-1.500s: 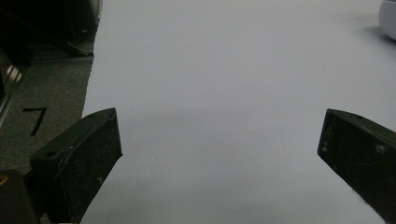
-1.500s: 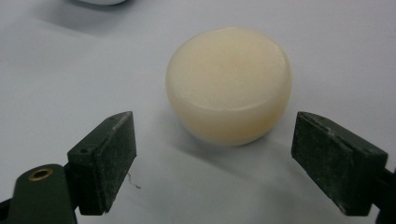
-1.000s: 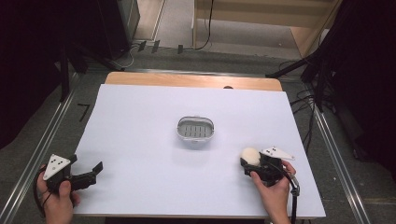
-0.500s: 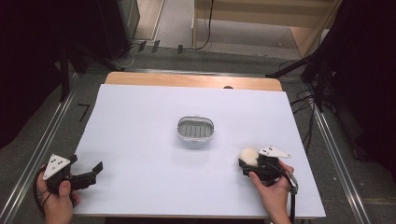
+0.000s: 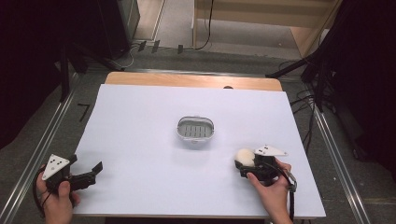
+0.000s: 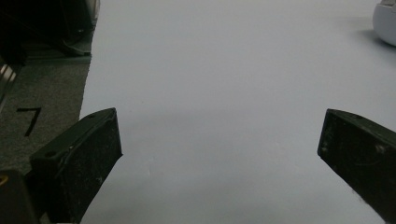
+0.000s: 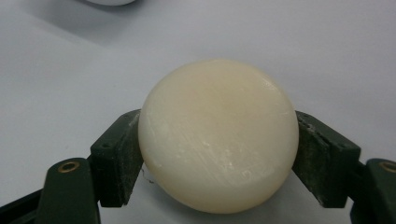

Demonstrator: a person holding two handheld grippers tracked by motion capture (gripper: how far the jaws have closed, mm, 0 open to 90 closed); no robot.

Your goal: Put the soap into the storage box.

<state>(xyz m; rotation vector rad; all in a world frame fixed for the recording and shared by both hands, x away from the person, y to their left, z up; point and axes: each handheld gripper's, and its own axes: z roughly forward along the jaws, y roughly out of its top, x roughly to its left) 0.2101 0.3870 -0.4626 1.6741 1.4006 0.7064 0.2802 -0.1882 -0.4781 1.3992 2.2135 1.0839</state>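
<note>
A round cream soap bar [image 7: 218, 135] sits between the jaws of my right gripper [image 7: 218, 154], both pads pressing its sides. From above, the soap bar [image 5: 244, 156] and right gripper [image 5: 246, 164] are at the table's right front. A white oval soap dish [image 5: 195, 129] with a ribbed grey insert stands at the table's middle, up and left of the soap. My left gripper [image 5: 93, 171] rests at the front left corner, jaws wide apart over bare table [image 6: 224, 93] with nothing between them. The dish's edge [image 6: 386, 23] peeks in at that view's top right.
The white table top [image 5: 140, 121] has a wooden strip [image 5: 191, 80] along its far edge. Metal rails [image 5: 42, 140] run down both sides. Cables and black stand legs [image 5: 308, 65] lie on the floor beyond the table.
The right gripper with the soap has shifted very slightly; the left gripper has stayed still.
</note>
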